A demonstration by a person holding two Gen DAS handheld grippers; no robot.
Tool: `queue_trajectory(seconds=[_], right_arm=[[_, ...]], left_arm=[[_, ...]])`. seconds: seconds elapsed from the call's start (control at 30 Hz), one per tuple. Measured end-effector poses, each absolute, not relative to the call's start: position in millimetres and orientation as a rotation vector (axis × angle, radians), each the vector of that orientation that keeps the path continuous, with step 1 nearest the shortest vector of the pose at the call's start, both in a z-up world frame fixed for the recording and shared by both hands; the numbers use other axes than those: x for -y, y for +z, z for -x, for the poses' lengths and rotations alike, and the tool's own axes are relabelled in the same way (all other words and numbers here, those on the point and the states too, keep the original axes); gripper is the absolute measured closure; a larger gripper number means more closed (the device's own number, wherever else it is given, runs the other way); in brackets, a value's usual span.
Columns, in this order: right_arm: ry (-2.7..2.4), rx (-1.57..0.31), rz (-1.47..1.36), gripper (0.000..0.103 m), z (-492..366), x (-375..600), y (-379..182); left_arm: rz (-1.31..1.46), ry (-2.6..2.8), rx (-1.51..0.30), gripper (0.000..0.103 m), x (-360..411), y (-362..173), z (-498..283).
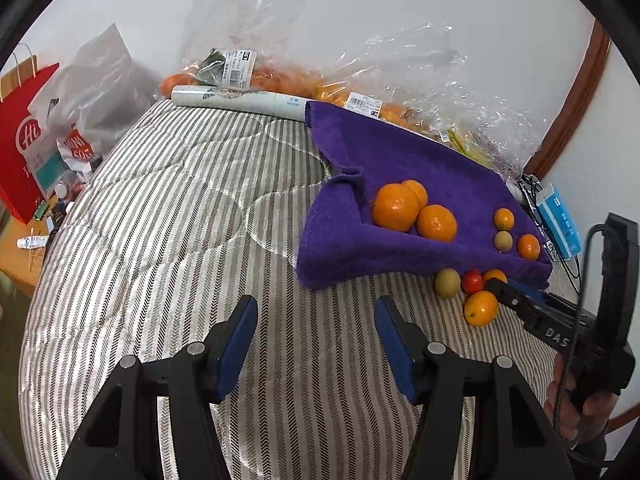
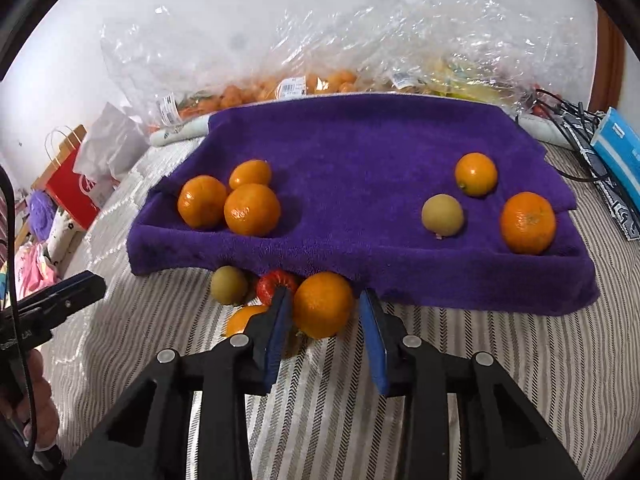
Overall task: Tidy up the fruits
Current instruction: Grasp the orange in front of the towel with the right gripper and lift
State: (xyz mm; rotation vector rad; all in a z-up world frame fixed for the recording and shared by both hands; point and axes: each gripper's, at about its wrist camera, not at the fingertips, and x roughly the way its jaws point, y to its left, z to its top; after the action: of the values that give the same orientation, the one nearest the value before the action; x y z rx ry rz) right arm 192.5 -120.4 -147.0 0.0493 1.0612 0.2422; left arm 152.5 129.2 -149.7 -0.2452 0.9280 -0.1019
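Observation:
A purple towel [image 2: 360,152] lies on the striped quilt. Three oranges [image 2: 251,209] sit at its left; an orange [image 2: 528,222], a small orange [image 2: 476,173] and a green-brown fruit [image 2: 442,215] sit at its right. In front of the towel lie a green-brown fruit [image 2: 229,285], a red fruit [image 2: 276,284], an orange [image 2: 323,304] and another orange [image 2: 242,320]. My right gripper [image 2: 324,316] is open with its jaws around the front orange. My left gripper [image 1: 316,332] is open and empty over the quilt, left of the loose fruits [image 1: 480,307].
Clear plastic bags of oranges [image 2: 320,84] lie behind the towel by the wall. A white roll [image 1: 240,100] lies at the back. A red paper bag [image 1: 24,152] stands at the left. A blue box [image 2: 618,148] and cables lie at the right.

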Motion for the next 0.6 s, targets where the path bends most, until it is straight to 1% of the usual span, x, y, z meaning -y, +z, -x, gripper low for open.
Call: queue_trajectory(seconds=[0.13,0.6], right_arm=[[0.217,-1.085,-0.035,0.071,-195.5,122.4,-154.2],[0.225,-1.045,-0.056,0.071,-191.2,134.3,-150.8]], left_arm=[[0.249,-0.099,-0.933,0.045,-130.3,-151.2,-153.4],[0.219,-0.108,-0.952,0.045,-116.8,-154.1,-147.8]])
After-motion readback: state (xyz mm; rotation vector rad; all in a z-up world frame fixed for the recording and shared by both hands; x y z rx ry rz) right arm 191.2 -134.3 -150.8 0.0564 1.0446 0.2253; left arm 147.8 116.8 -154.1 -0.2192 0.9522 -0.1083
